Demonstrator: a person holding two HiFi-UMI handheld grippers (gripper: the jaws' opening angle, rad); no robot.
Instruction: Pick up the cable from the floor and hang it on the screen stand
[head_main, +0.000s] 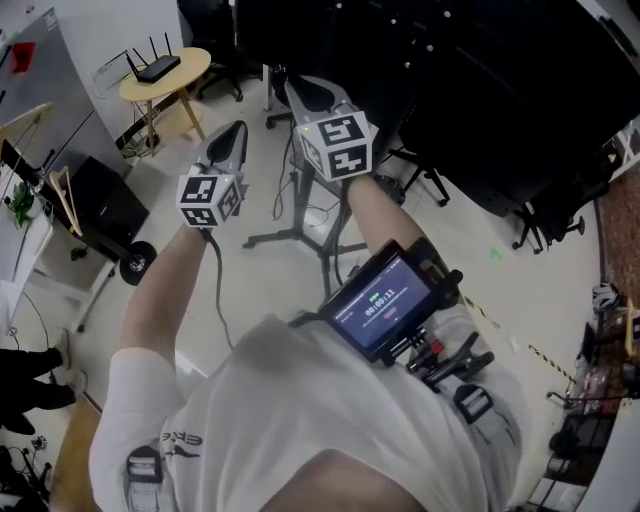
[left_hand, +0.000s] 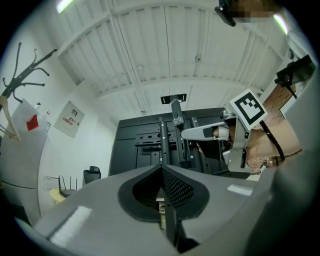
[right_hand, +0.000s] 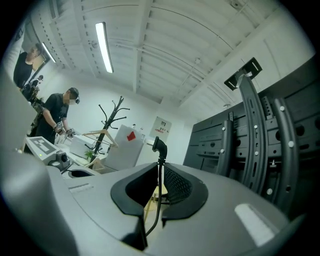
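A thin black cable runs up between the jaws of my right gripper, which is shut on it. The cable's angled black plug sticks up just above the fingertips. In the head view the right gripper is held out level over the screen stand's legged base. The back of the black screen, with its curved mount arms, fills the right side of the right gripper view. My left gripper is shut with nothing in it and faces the stand's mount. It is held to the left of the right one.
A round wooden table with a router stands at the far left. A black wheeled box sits beside it. Office chairs stand to the right of the screen. A coat rack and two people are in the background.
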